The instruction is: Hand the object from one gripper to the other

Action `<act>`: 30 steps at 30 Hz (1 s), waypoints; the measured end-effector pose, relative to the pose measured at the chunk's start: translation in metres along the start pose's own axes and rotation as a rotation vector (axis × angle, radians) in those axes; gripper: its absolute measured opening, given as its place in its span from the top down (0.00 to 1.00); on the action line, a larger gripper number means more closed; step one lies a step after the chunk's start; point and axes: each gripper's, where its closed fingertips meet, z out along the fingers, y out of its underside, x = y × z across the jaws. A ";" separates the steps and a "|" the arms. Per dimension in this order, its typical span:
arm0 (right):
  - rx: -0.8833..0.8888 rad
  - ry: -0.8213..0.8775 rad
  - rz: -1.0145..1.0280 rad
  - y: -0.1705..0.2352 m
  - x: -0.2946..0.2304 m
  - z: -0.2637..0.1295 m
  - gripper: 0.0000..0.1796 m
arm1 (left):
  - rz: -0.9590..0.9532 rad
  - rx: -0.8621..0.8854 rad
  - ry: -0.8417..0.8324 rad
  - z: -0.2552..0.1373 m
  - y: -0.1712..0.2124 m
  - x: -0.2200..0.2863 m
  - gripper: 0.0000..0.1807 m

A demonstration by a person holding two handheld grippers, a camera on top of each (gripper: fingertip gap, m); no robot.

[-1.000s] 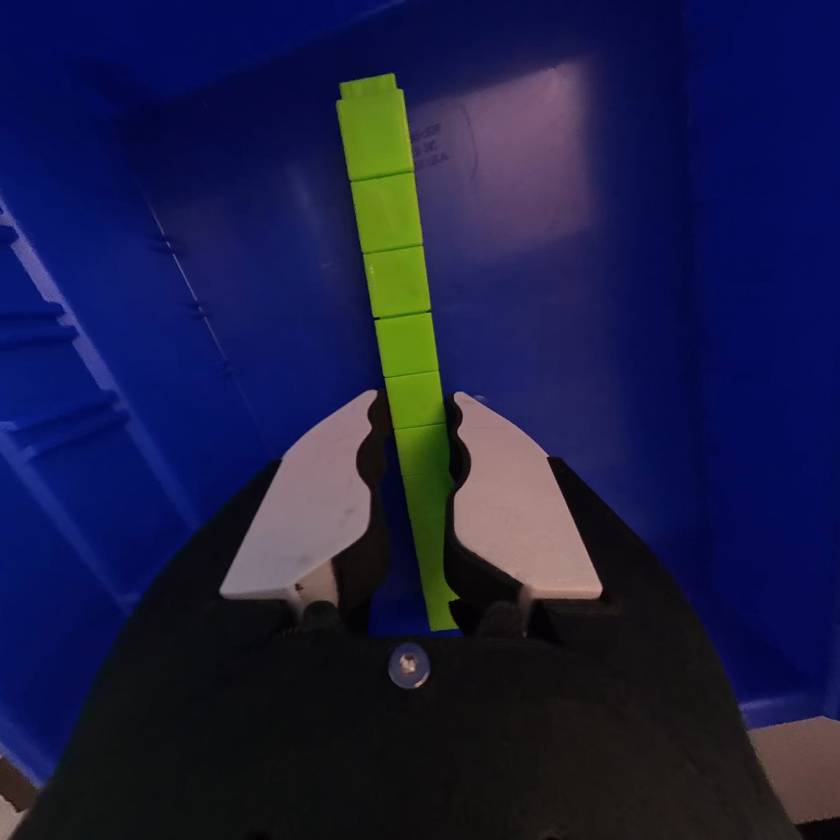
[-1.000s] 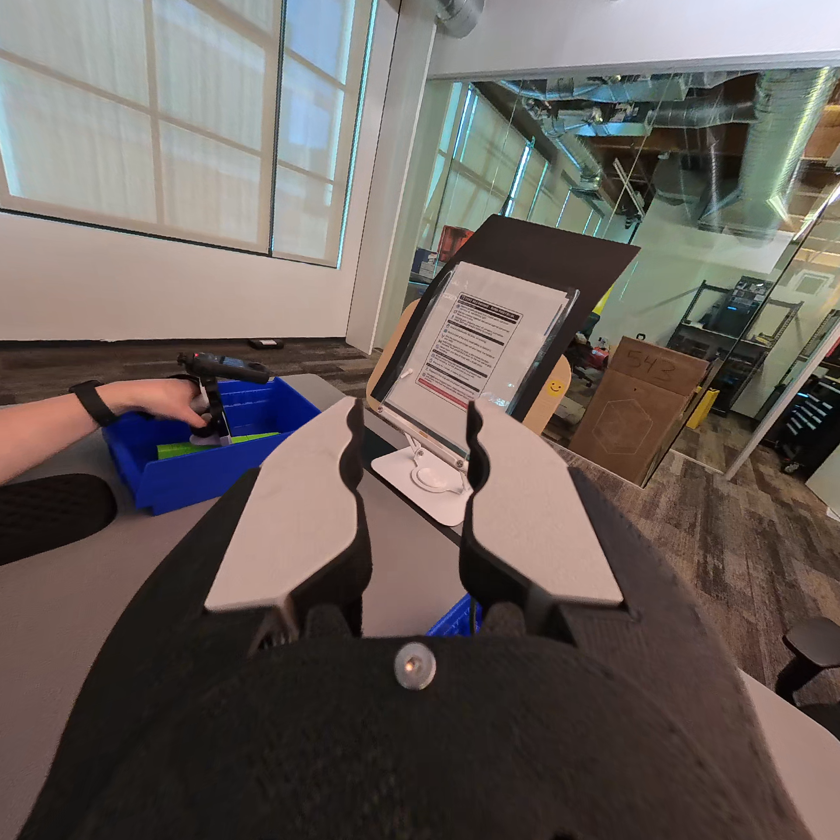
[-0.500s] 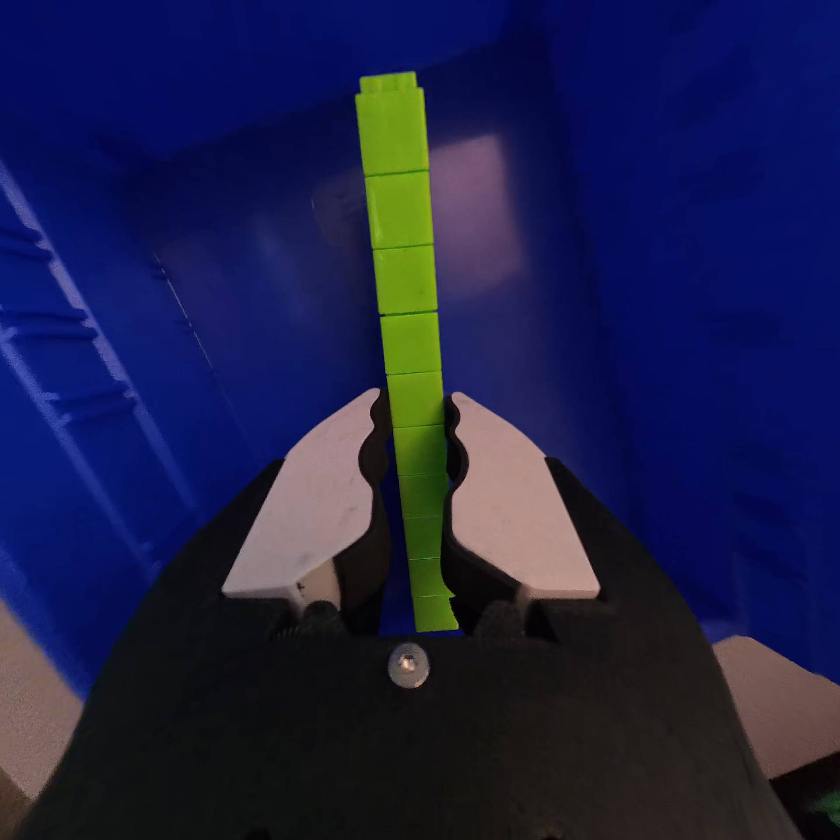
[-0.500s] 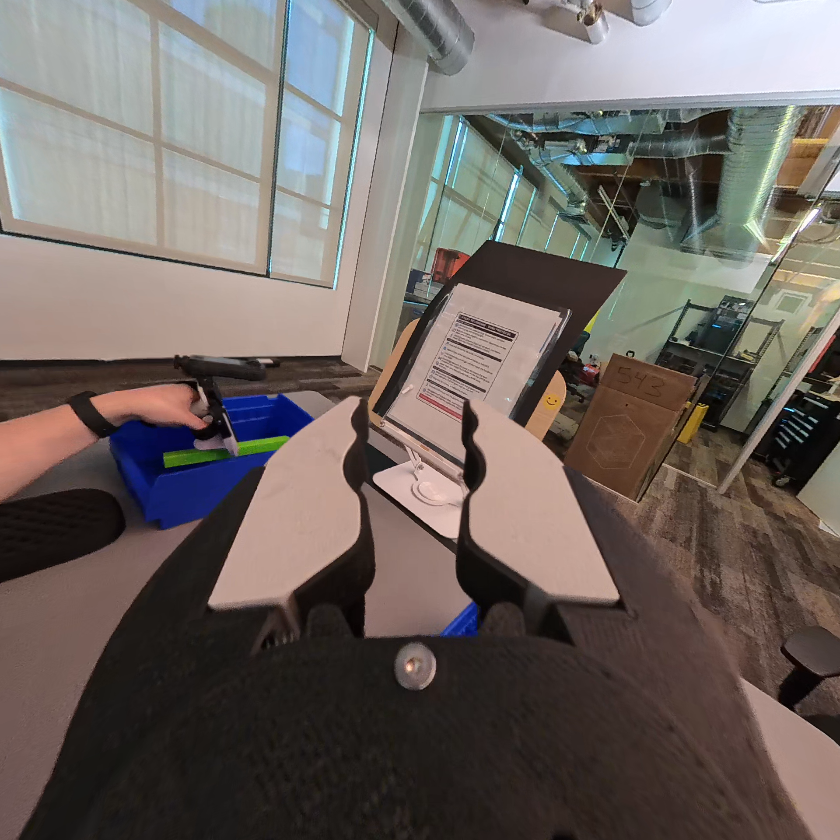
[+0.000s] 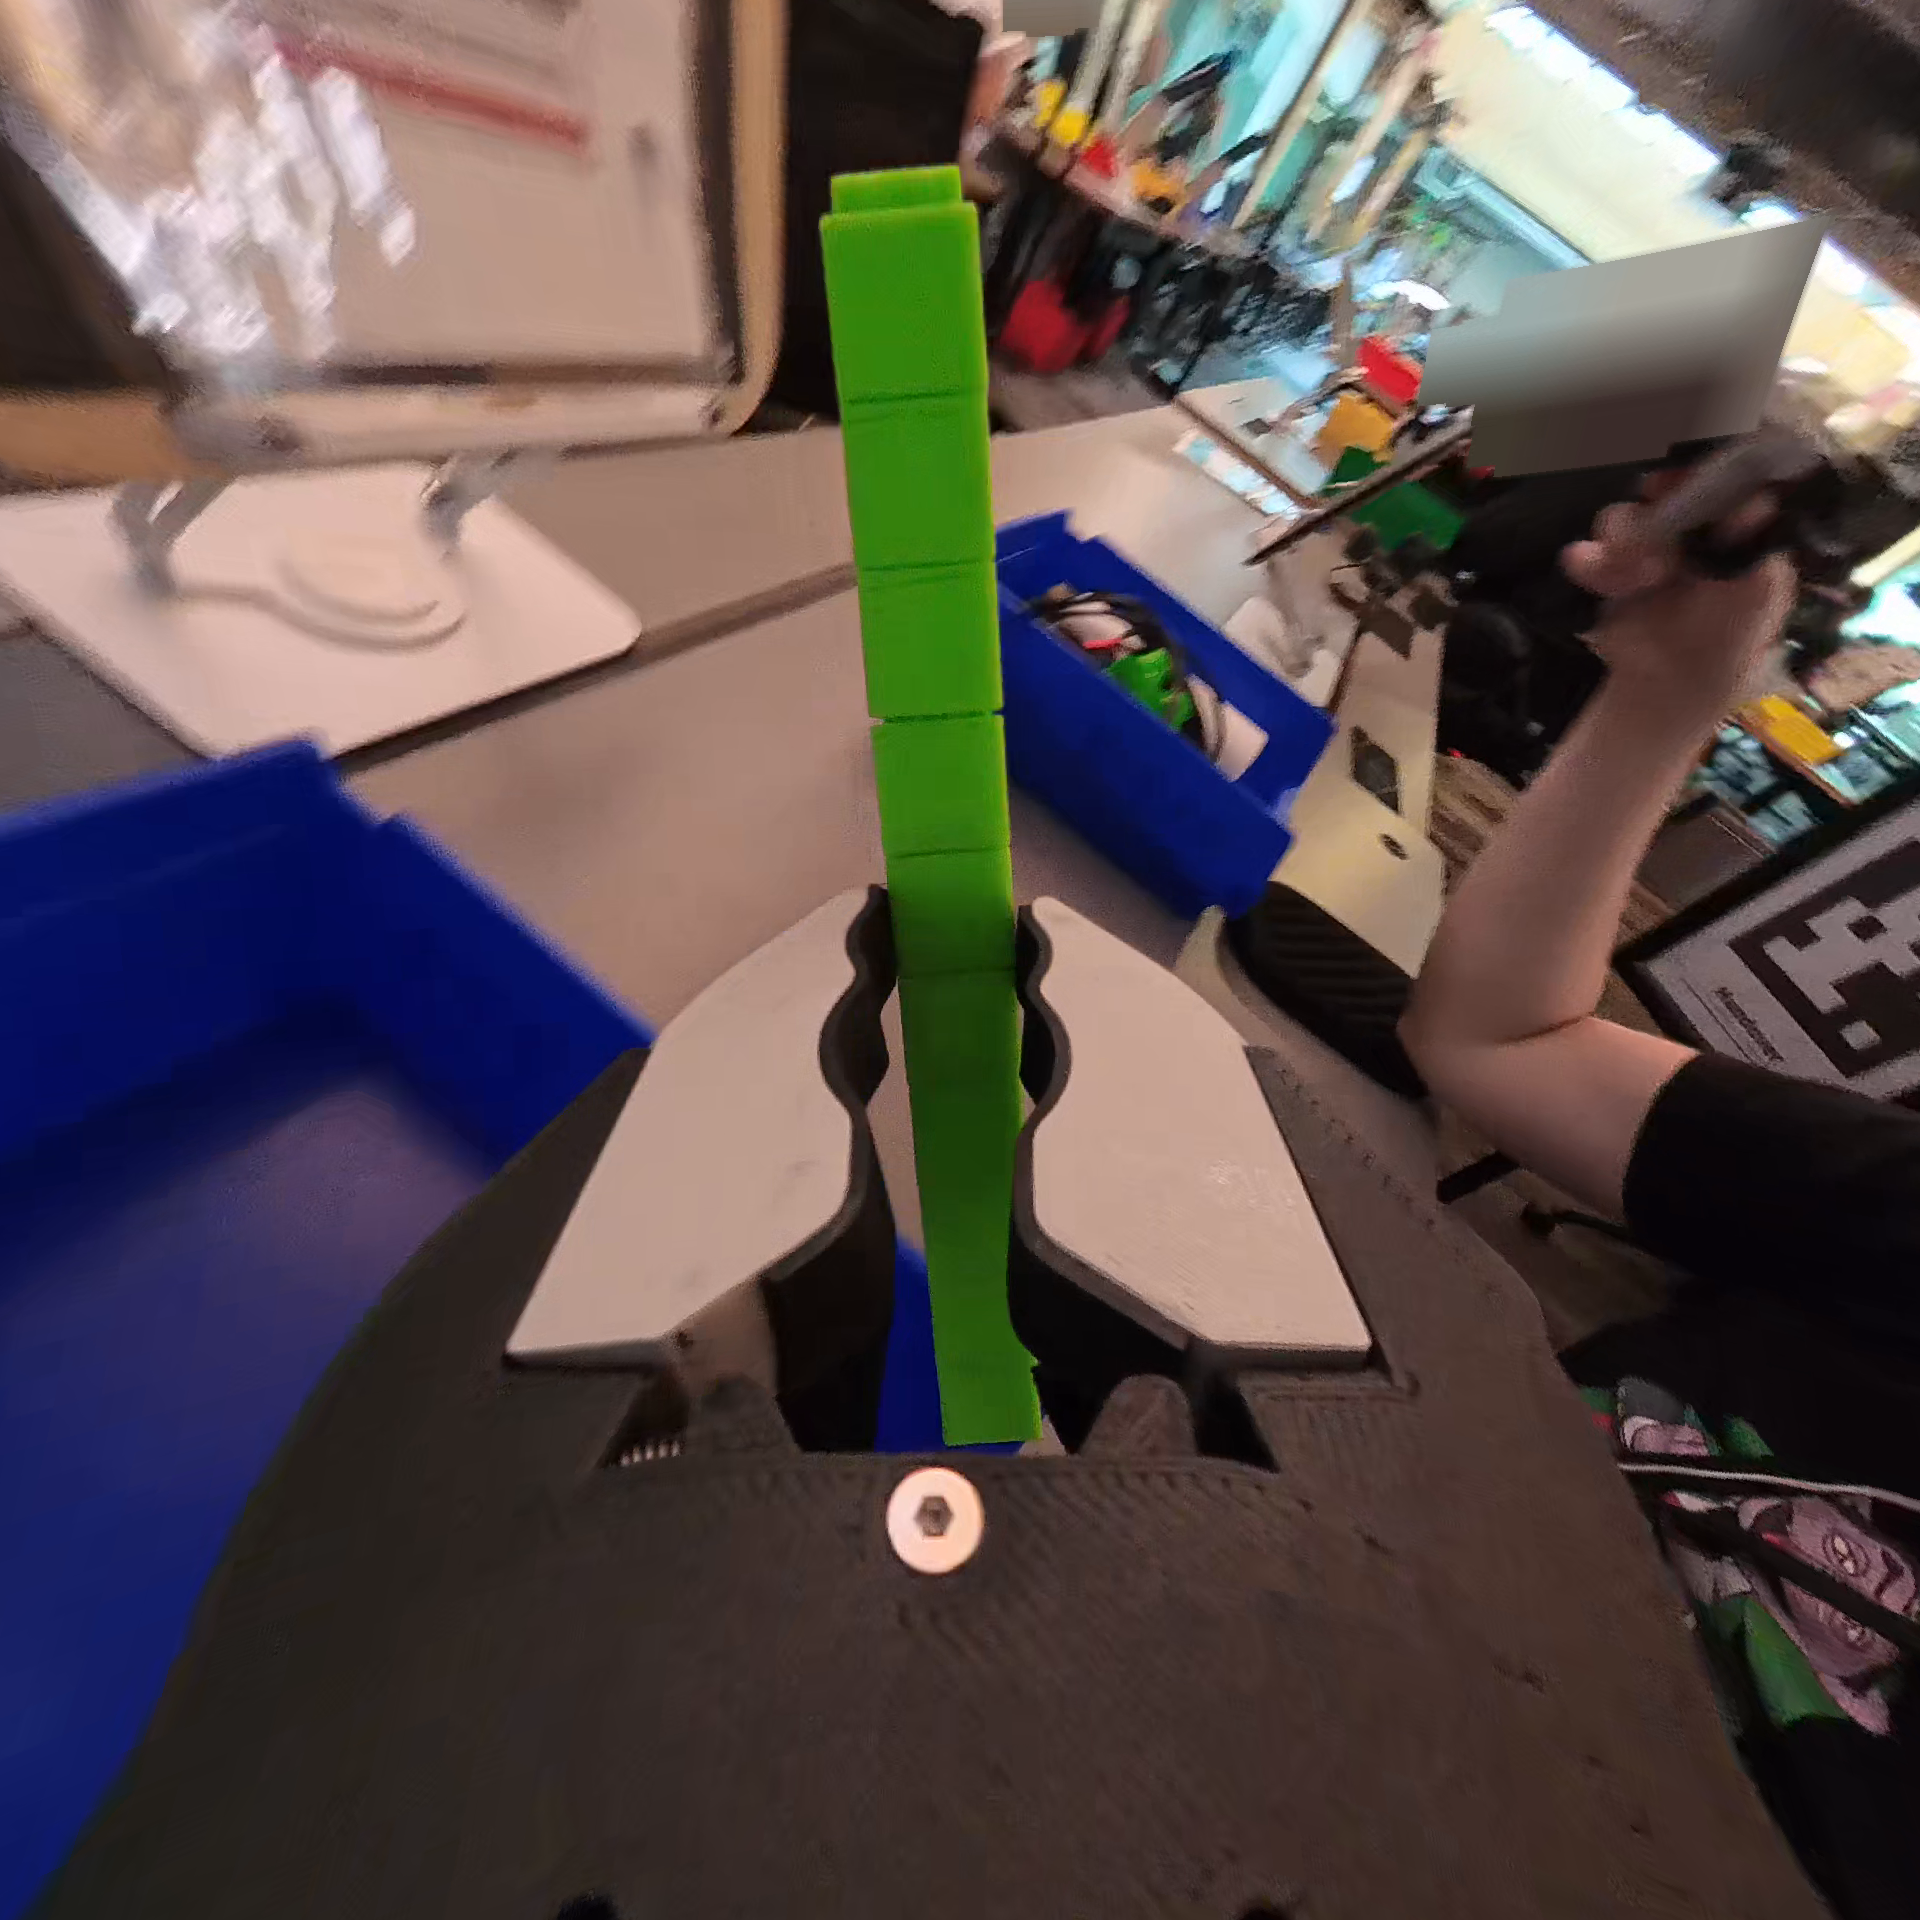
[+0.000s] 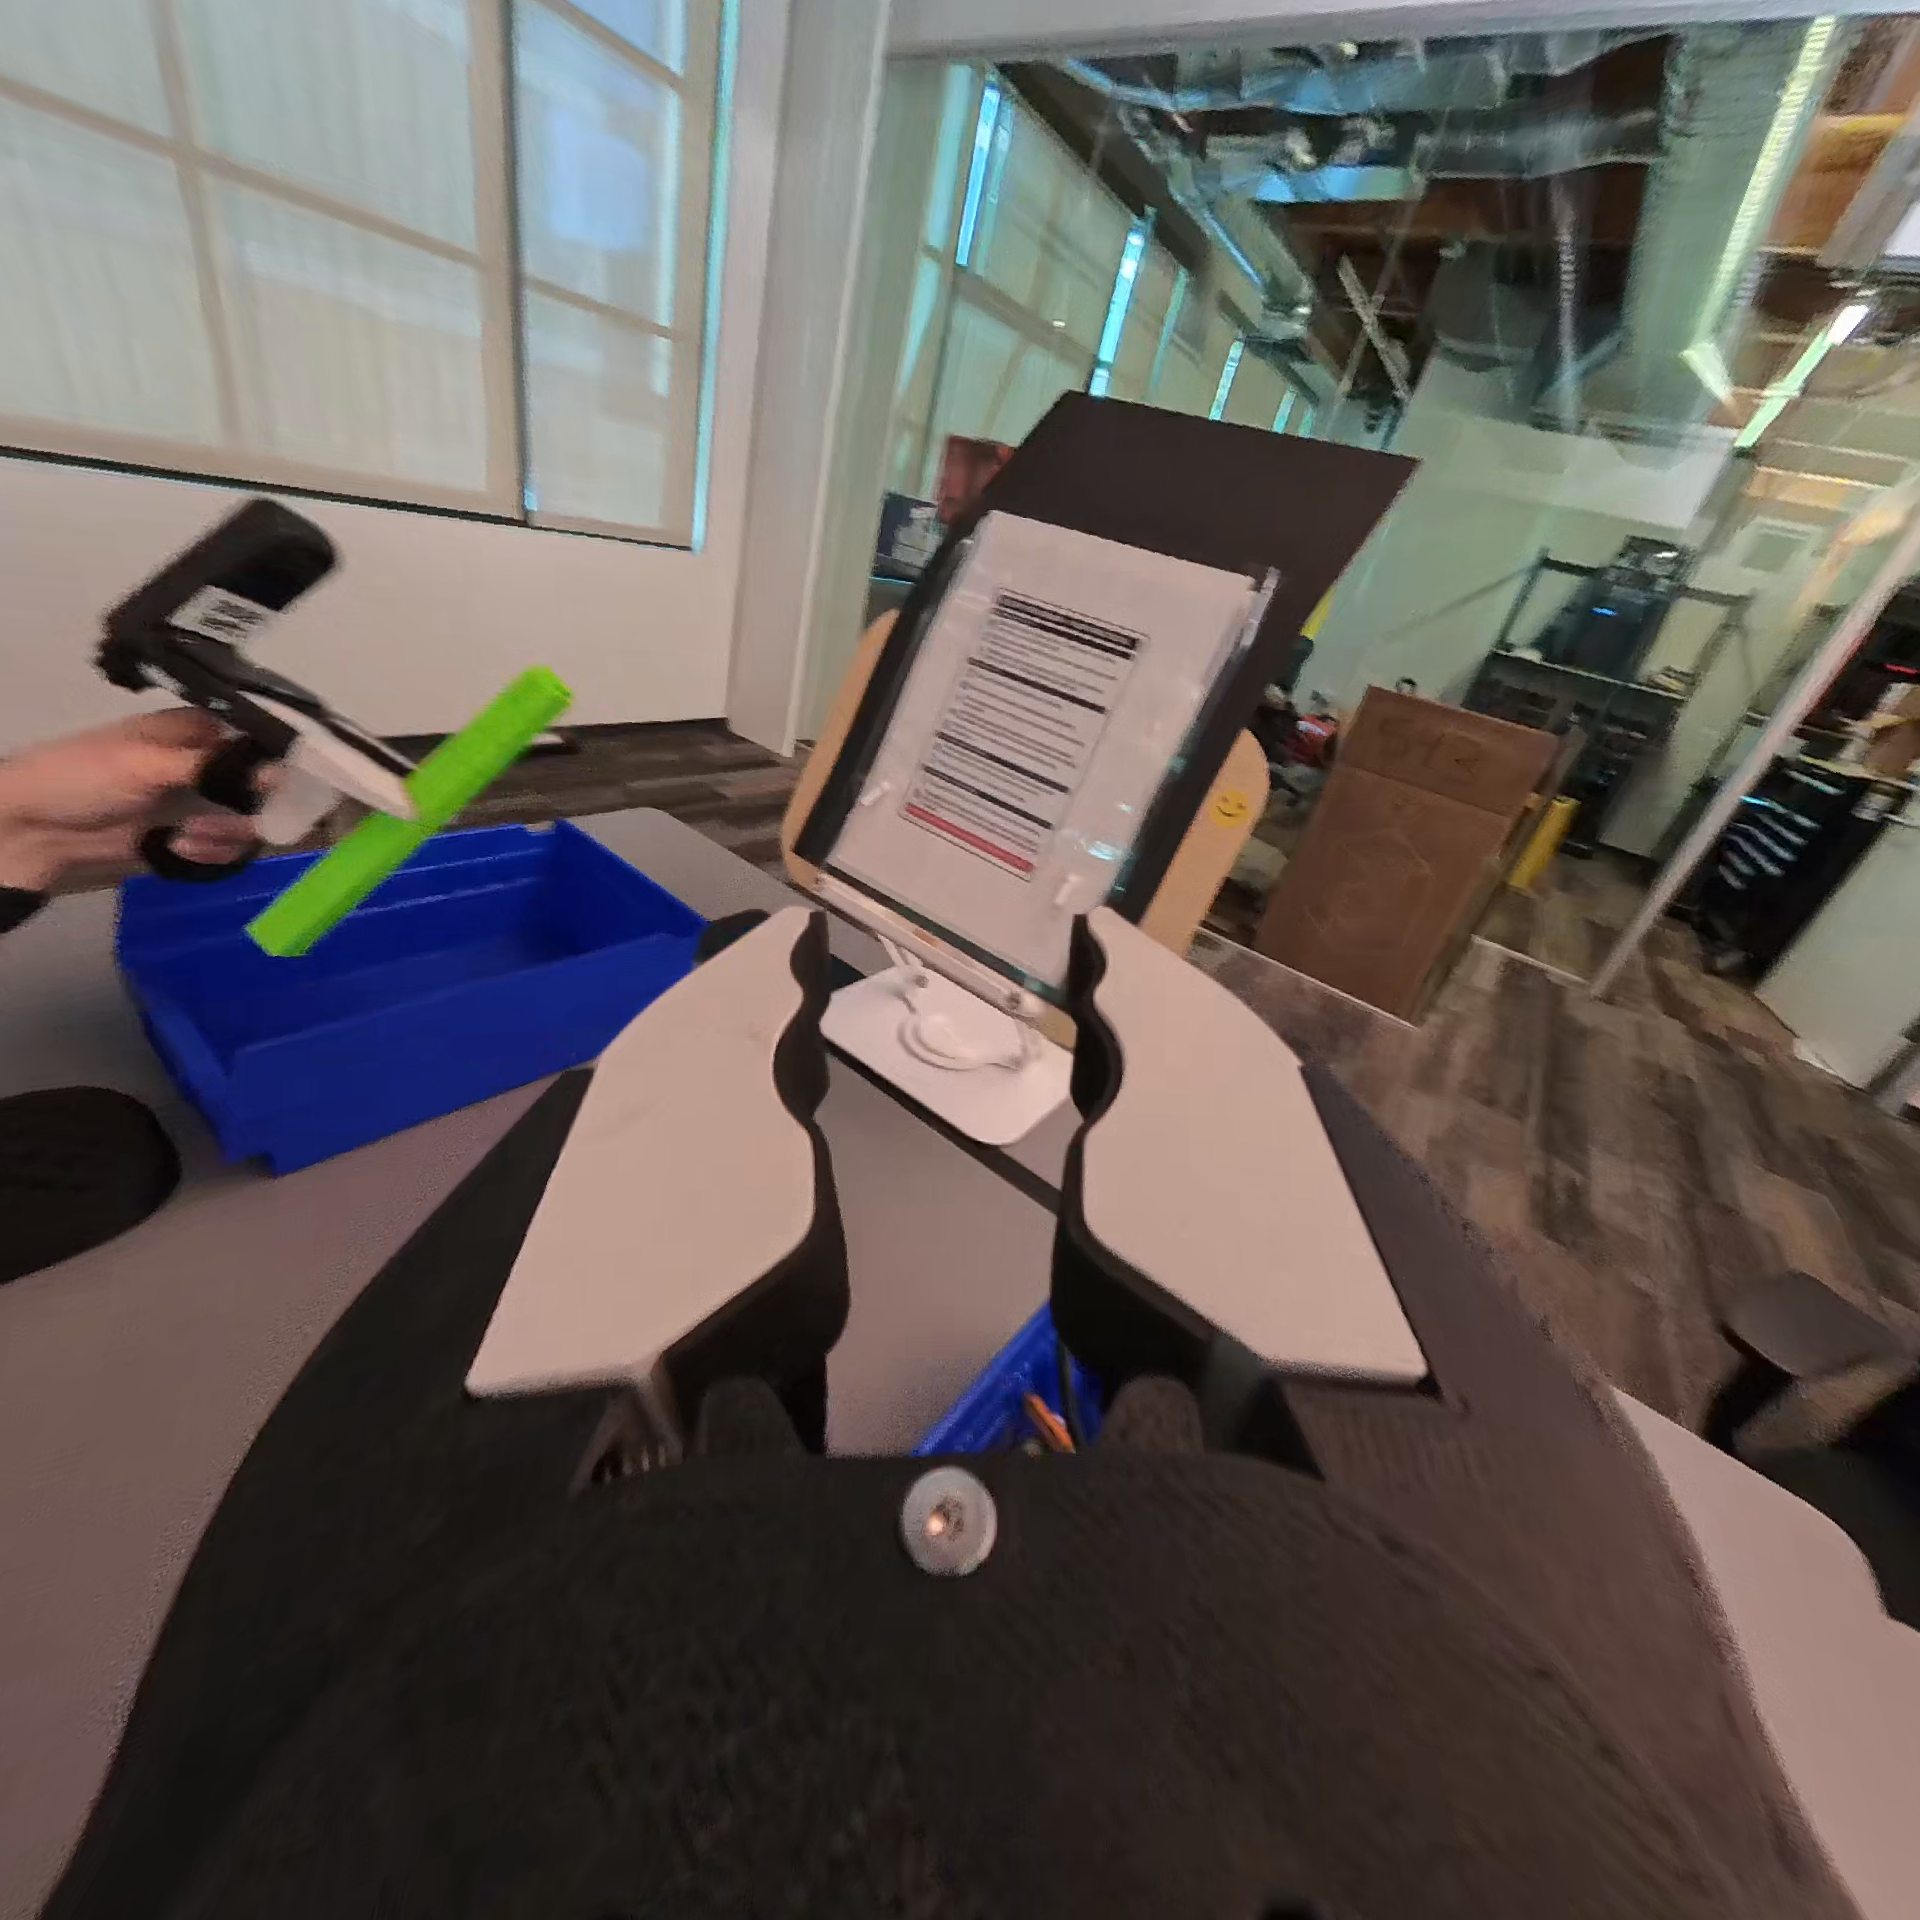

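Note:
A long bright-green bar of joined blocks [image 5: 925, 644] is clamped in my left gripper [image 5: 951, 935], which is shut on its lower part; the bar sticks out forward past the fingertips. In the right wrist view the same bar [image 6: 416, 805] shows tilted above the blue bin [image 6: 416, 997], held by the left gripper [image 6: 353, 769] in a hand at the far left. My right gripper [image 6: 945, 935] is open and empty, above the grey table. In the left wrist view, the hand holding the right gripper [image 5: 1683, 613] is raised at the far right.
A second blue bin [image 5: 1153, 727] with cables and green parts stands mid-table. A document stand [image 6: 1039, 748] on a white base stands behind. A black round pad [image 6: 73, 1164] lies at the left. A framed black-and-white marker [image 5: 1808, 966] is at the right.
My left gripper has lifted the green bar up out of the blue bin and swung it toward the right gripper. The right gripper has stayed open and shifted slightly.

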 end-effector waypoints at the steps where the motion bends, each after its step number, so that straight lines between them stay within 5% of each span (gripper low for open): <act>1: 0.005 0.023 -0.003 -0.001 0.005 -0.006 0.74 | 0.028 0.025 0.037 0.003 -0.004 0.014 0.88; 10: 0.369 -0.115 0.192 -0.048 0.022 -0.074 0.74 | 0.178 0.227 0.331 0.023 -0.054 0.129 0.88; 17: 0.466 -0.098 0.217 -0.059 0.028 -0.082 0.74 | 0.440 0.377 0.281 0.040 -0.110 0.196 0.88; 30: 0.366 -0.202 0.207 -0.046 -0.012 -0.012 0.74 | 0.406 0.237 0.309 0.111 -0.051 0.187 0.88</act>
